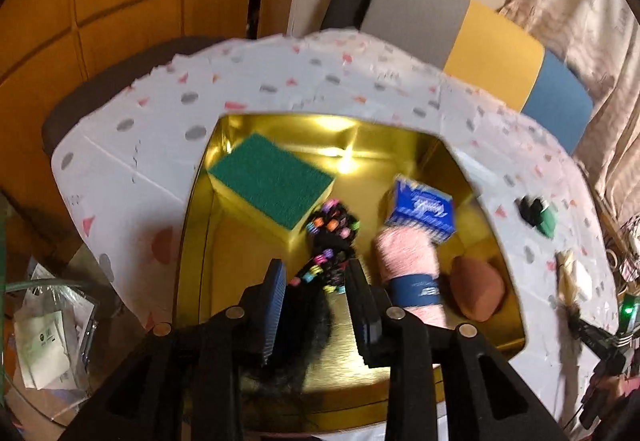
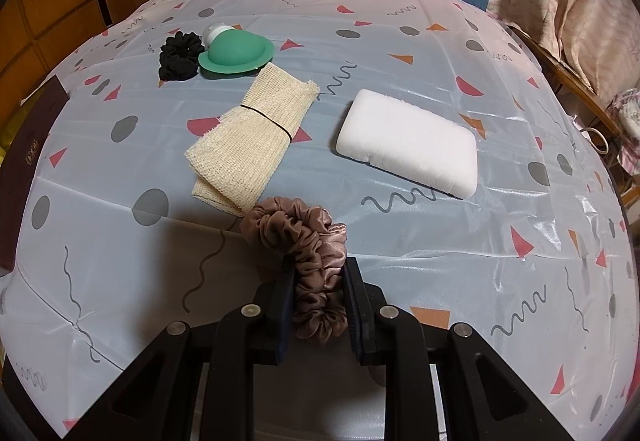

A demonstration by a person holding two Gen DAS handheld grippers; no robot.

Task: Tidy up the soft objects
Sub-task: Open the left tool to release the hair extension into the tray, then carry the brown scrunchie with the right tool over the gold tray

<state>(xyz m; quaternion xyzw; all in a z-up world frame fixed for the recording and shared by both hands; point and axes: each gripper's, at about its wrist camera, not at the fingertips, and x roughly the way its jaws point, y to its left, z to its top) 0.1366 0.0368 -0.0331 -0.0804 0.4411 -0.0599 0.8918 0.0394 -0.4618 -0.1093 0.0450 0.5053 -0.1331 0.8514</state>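
Over the gold box (image 1: 400, 145), the left gripper (image 1: 316, 273) has its jaws parted around a black beaded hair tie (image 1: 332, 229) without pressing it, while the right gripper (image 2: 319, 273) is clamped on a brown scrunchie (image 2: 308, 241) above the near table (image 2: 440, 41).

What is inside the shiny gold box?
Inside the shiny gold box: a green-topped yellow sponge, black beaded hair tie, pink rolled cloth, blue packet, brown sponge. The claw hides the front.
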